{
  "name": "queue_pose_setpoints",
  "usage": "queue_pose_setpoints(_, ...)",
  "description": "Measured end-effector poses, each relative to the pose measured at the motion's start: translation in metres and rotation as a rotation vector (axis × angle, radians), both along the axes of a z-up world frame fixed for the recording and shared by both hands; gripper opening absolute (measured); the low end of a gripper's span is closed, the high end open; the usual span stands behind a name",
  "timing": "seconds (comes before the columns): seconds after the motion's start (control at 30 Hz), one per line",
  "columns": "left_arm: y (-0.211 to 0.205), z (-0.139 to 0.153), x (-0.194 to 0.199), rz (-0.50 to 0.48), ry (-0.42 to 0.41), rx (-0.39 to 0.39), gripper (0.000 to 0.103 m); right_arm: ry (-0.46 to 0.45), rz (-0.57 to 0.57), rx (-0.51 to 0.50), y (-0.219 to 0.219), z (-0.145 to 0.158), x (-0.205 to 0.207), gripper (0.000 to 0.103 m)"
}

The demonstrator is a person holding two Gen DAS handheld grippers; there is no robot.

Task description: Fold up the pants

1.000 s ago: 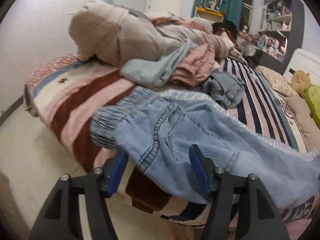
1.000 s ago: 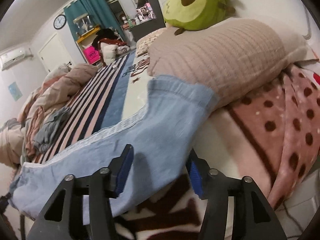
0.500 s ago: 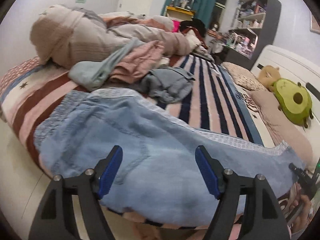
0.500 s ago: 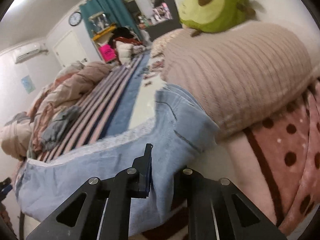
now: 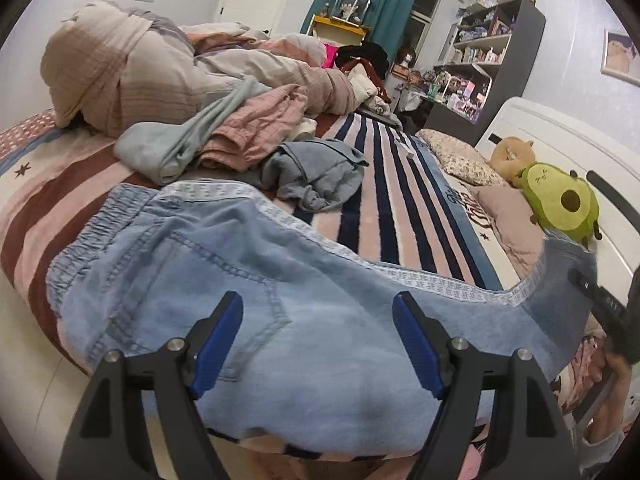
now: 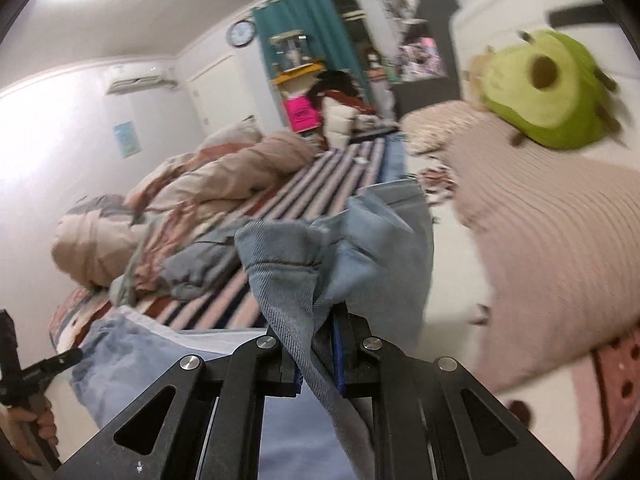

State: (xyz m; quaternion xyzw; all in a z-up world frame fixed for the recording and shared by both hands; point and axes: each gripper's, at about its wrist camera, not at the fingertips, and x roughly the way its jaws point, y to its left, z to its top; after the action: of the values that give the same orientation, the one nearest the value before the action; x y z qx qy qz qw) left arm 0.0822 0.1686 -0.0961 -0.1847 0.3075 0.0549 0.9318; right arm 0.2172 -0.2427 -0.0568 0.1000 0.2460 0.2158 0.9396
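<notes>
Right wrist view is motion-blurred; the avocado plush (image 6: pixel 548 92) and pink pillow (image 6: pixel 560 248) are smeared, and the bunched cloth hides the right gripper's (image 6: pixel 316 356) fingertips. What shows: its jaws are pressed together on a hem of the jeans (image 6: pixel 332 256), with denim bunched above the fingers and a strip trailing down between them. The end of that strip is cut off by the frame bottom. The left gripper (image 6: pixel 48 364) appears at the left edge, only partly in frame, with a hand below it.

Left wrist view is sharp. The left gripper (image 5: pixel 318 344) is spread wide, its blue pads (image 5: pixel 218 344) hovering over the seat of the jeans (image 5: pixel 280 304), near the back pocket stitching; whether the pads touch the cloth cannot be told. The jeans lie lengthwise along the near edge of the striped blanket (image 5: pixel 380 184), with the elastic waistband to the left of the gripper. The leg runs right and rises to the right gripper (image 5: pixel 596 300), which is mostly cut off by the frame edge. The near edge of the jeans droops past the blanket edge, hidden behind the gripper arms. A clothes pile (image 5: pixel 192 92) sits beyond the jeans.
</notes>
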Motion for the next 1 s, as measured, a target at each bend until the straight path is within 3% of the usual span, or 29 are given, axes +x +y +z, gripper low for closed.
queue_pose_setpoints(0.2, 0.028, -0.009, -0.018, -0.025, -0.023, -0.031, 0.077, -0.014, 0.136, -0.056, 0.09, 0.012, -0.004, 0.005)
queue_pose_setpoints(0.47, 0.052, -0.024, -0.027, -0.059, -0.035, -0.106, 0.077, 0.06, 0.34, -0.157, 0.199, -0.009, -0.008, 0.004)
queue_pose_setpoints(0.63, 0.055, -0.022, -0.029, -0.068, -0.051, -0.097, 0.077, 0.015, 0.374, -0.219, 0.231, 0.001, -0.009, 0.004)
queue_pose_setpoints(0.8, 0.06, -0.023, -0.033, -0.058, -0.039, -0.096, 0.077, 0.032, 0.385, -0.23, 0.236, -0.006, -0.01, 0.004)
queue_pose_setpoints(0.9, 0.062, -0.025, -0.034, -0.048, -0.034, -0.099, 0.077, 0.13, 0.483, -0.289, 0.245, -0.023, -0.008, 0.008)
queue_pose_setpoints(1.0, 0.065, -0.024, -0.036, -0.005, -0.024, -0.089, 0.077, 0.21, 0.6, -0.435, 0.262, -0.05, -0.019, 0.017)
